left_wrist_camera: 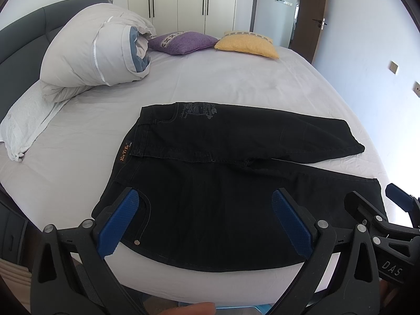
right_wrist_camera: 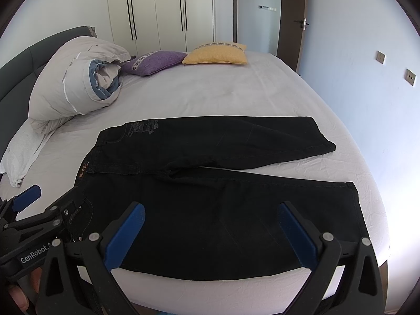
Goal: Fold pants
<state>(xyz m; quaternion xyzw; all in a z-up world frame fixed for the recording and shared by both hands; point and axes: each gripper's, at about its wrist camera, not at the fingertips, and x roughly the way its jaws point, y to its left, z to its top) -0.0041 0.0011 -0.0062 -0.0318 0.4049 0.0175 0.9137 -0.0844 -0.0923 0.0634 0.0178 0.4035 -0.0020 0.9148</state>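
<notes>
Black pants [left_wrist_camera: 223, 162] lie flat on the white sheet, waistband to the left and both legs running right, spread in a narrow V. My left gripper [left_wrist_camera: 204, 199] hovers open over the near hip and pocket, blue pads wide apart, nothing between them. My right gripper [right_wrist_camera: 211, 210] is open too, above the near leg of the pants [right_wrist_camera: 236, 210]. Each gripper shows in the other's view: the right gripper [left_wrist_camera: 372, 199] at the right edge, the left gripper [right_wrist_camera: 56, 198] at the left edge over the waistband corner.
A rolled duvet [left_wrist_camera: 94, 50] and a white pillow [left_wrist_camera: 23, 126] sit at the bed's left. A purple cushion [left_wrist_camera: 183, 42] and a yellow cushion [left_wrist_camera: 246, 43] lie at the far side. The bed edge [right_wrist_camera: 236, 286] runs just below the pants. Wardrobe and door stand beyond.
</notes>
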